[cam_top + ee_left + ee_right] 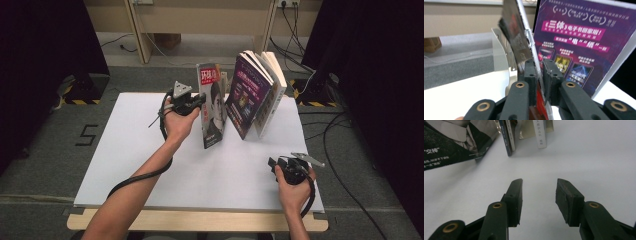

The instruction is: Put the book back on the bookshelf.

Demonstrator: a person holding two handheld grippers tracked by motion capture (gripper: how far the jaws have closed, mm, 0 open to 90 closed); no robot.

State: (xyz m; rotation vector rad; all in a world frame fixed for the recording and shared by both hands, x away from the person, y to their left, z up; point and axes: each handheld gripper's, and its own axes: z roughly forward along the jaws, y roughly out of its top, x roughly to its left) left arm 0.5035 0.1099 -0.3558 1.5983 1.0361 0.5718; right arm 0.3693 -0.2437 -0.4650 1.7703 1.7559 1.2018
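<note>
A magazine (212, 105) with a portrait cover stands on its lower edge on the white table (140, 150), leaning a little. My left gripper (201, 101) reaches its left edge from the side. In the left gripper view the thin magazine (516, 37) runs between the jaws of my left gripper (539, 72). It lies against the left pad (530, 72), and a narrow slit shows before the right pad, so the jaws stand slightly open around it. My right gripper (274, 164) rests near the table's front right, and in its own view the right gripper (539, 195) is open over bare table.
A purple-covered book (247, 97) and more books (270, 90) lean together just right of the magazine. A metal bookend (499, 55) stands behind it. The right gripper view shows the magazine's lower corner (446, 145) and book spines (541, 132) ahead. Cables lie on the floor.
</note>
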